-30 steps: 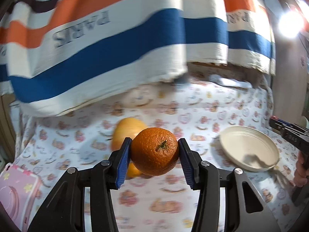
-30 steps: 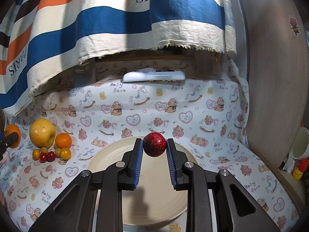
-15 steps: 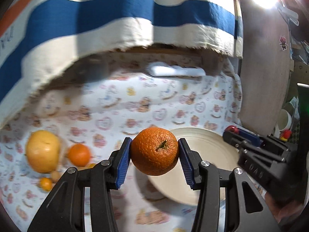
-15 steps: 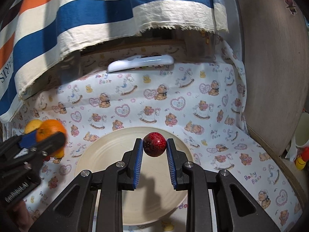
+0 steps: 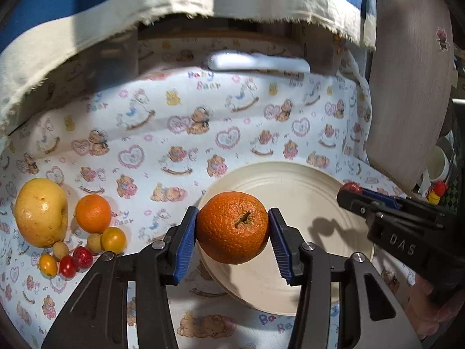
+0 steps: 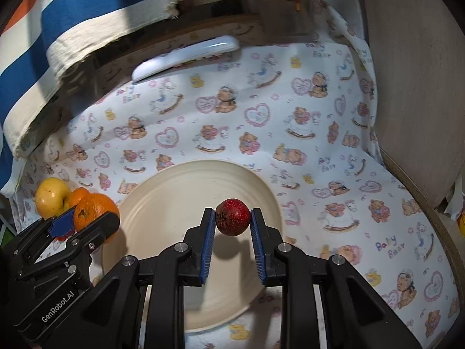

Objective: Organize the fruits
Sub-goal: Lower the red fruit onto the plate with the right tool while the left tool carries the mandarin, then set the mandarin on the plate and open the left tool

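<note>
My left gripper (image 5: 232,229) is shut on a large orange (image 5: 232,226), held above the left edge of a cream plate (image 5: 299,186). My right gripper (image 6: 233,221) is shut on a small dark red fruit (image 6: 233,217) over the same plate (image 6: 174,197). In the left wrist view the right gripper (image 5: 348,192) reaches in from the right with the red fruit (image 5: 350,187) at its tip. In the right wrist view the left gripper (image 6: 87,218) and its orange (image 6: 94,208) sit at the plate's left edge.
Left of the plate lie a yellow apple (image 5: 40,212), a smaller orange (image 5: 93,213) and several tiny red, yellow and tan fruits (image 5: 72,257). A white remote (image 5: 258,62) lies at the back under a striped cloth (image 5: 174,8). A wooden panel (image 5: 407,87) stands on the right.
The left gripper swung right with its orange, from over the fruit pile to the plate's left edge. The right gripper moved slightly lower over the plate, still holding the red fruit.
</note>
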A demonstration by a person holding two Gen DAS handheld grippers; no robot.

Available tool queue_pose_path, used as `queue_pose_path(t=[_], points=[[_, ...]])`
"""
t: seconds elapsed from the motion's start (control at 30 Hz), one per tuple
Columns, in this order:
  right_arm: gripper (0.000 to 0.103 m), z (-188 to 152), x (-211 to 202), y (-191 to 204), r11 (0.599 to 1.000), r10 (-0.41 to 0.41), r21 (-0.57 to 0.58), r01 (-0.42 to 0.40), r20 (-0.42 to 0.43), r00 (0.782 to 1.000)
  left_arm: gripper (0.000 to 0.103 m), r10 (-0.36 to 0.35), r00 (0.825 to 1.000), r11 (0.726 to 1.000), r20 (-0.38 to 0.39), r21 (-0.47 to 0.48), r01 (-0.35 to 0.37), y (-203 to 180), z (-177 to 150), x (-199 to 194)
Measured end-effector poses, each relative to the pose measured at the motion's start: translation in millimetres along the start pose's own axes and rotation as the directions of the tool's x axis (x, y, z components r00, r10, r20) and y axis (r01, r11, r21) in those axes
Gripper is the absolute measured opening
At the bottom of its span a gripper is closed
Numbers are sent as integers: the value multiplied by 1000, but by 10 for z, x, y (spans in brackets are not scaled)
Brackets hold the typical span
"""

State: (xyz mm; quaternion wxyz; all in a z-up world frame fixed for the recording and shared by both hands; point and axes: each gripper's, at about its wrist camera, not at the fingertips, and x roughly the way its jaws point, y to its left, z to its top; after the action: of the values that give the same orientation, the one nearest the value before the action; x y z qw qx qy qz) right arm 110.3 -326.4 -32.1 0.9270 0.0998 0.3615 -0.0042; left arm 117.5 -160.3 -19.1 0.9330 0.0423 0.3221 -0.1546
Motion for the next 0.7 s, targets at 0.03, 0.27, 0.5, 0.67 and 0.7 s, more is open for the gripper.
queue_pose_path(t=[0.03, 0.27, 0.5, 0.67, 0.7], points=[[26, 0, 0, 1, 1000, -12, -8, 12, 2, 1000, 47, 4, 1000, 1000, -13, 6, -4, -17, 5, 20], [26, -7, 27, 32, 999, -23, -35, 23, -14, 1000, 47, 9, 998, 1000, -60, 14, -8, -78, -18, 99], [26, 0, 37, 18, 1000, -4, -23, 3, -25, 1000, 48, 8, 996, 1000, -91, 17, -7, -74, -25, 148], [29, -11, 77, 31, 1000, 3, -24, -4, -51, 999, 51, 18, 997, 1000, -73, 18, -16, -69, -2, 93], [39, -12, 81, 30, 1000, 0, -23, -1, -57, 998, 55, 16, 998, 1000, -68, 16, -15, -64, 12, 76]])
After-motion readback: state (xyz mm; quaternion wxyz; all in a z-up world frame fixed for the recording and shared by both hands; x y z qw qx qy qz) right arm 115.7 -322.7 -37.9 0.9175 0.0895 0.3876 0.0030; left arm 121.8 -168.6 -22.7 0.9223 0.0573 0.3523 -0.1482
